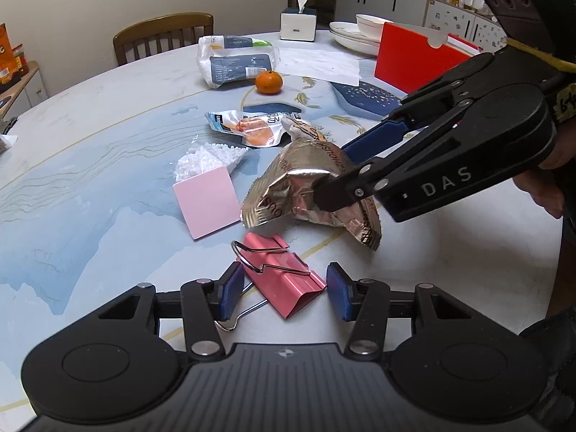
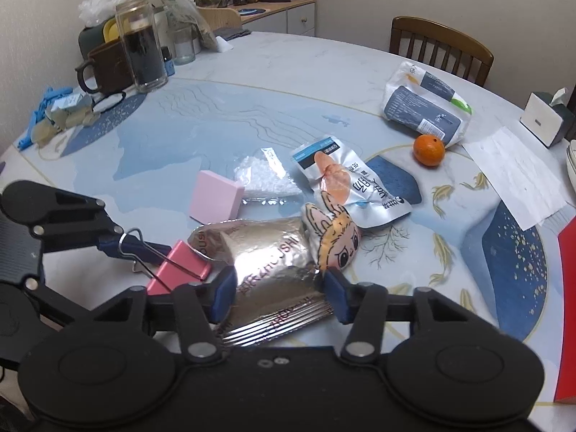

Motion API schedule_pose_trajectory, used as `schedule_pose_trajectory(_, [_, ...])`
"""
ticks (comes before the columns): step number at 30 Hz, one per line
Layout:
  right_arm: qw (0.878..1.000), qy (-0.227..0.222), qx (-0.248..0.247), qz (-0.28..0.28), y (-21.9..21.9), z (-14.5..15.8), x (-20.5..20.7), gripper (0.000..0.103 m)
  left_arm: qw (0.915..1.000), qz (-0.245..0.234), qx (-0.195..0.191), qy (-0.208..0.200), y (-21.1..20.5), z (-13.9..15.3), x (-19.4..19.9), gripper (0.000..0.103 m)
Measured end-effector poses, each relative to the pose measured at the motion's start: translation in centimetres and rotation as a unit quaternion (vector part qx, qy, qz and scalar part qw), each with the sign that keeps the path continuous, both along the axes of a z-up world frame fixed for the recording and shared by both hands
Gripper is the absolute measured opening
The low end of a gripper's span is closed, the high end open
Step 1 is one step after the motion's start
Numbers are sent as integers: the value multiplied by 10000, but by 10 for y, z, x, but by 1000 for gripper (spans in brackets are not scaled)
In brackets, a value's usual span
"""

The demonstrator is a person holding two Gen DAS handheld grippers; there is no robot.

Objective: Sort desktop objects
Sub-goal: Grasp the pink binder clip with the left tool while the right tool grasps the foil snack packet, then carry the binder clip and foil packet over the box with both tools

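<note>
the round table (image 1: pixel 90 115) carries a blue painted pattern and scattered clutter. near its middle lies a crumpled silver snack bag (image 2: pixel 266 252); the right gripper (image 2: pixel 279 293) straddles it, blue pads pressing its foil on both sides. left of the bag lies a pink binder clip (image 1: pixel 284 280) between the left gripper's (image 1: pixel 284 293) fingers, the left pad touching it, the right pad just apart. a pink sticky-note pad (image 1: pixel 207 203) lies beyond the clip. a small orange (image 1: pixel 269 82) sits far back.
</note>
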State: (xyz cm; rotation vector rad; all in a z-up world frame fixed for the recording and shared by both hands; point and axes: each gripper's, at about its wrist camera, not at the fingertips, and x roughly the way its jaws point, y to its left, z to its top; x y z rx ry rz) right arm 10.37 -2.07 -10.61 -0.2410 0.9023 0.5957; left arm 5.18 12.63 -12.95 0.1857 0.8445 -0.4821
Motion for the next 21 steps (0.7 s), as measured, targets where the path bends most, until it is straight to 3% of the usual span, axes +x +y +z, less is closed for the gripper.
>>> schedule_pose_trajectory(9, [9995, 112, 286, -87, -23, 9, -12, 42, 9999, 93, -111, 43, -3, 2, -5, 48])
schedule_pose_trajectory(10, [9994, 116, 312, -105, -26, 10, -14, 42, 9999, 99, -129, 23, -4, 3, -5, 42])
schedule_pose_trajectory(21, [9957, 284, 864, -165, -55, 25, -29, 41, 9987, 333, -365, 83, -7, 9, -8, 35])
